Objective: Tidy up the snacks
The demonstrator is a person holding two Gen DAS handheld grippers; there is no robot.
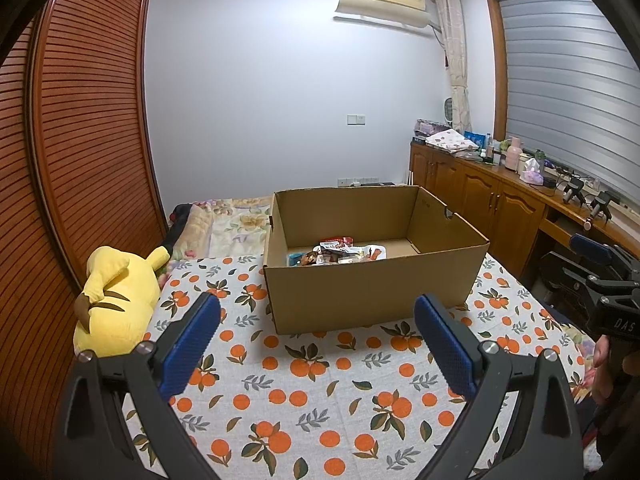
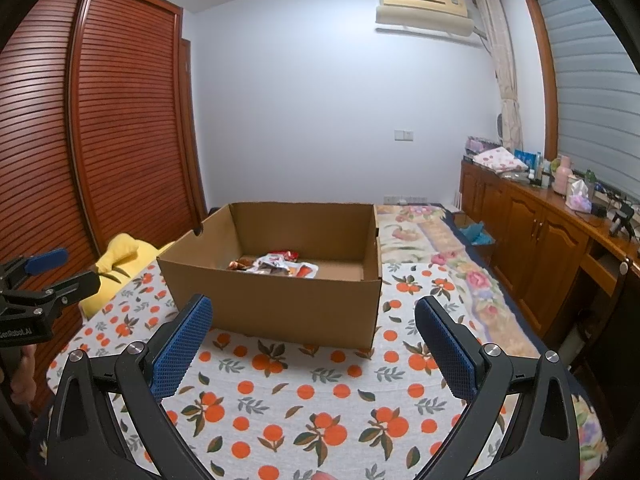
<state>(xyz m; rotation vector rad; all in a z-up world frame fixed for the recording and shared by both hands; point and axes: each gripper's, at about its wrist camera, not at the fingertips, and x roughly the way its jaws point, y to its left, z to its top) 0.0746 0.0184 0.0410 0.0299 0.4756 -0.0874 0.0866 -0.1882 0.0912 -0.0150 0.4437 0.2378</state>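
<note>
An open cardboard box (image 1: 372, 292) (image 2: 276, 304) stands on the orange-print bedspread (image 1: 320, 392) (image 2: 320, 392). Several snack packets (image 1: 338, 254) (image 2: 276, 265) lie in a heap on its floor. My left gripper (image 1: 318, 312) hovers open in front of the box, with nothing between its blue pads (image 1: 188, 348). My right gripper (image 2: 314, 314) is likewise open and empty, short of the box's near wall. In the left wrist view the right gripper (image 1: 600, 276) shows at the right edge; in the right wrist view the left gripper (image 2: 44, 280) shows at the left edge.
A yellow plush toy (image 1: 116, 300) (image 2: 120, 258) lies left of the box by the slatted wardrobe (image 1: 68, 160). Folded floral bedding (image 2: 424, 236) lies beyond the box. A wooden cabinet (image 2: 540, 240) with bottles and tissues runs along the right wall.
</note>
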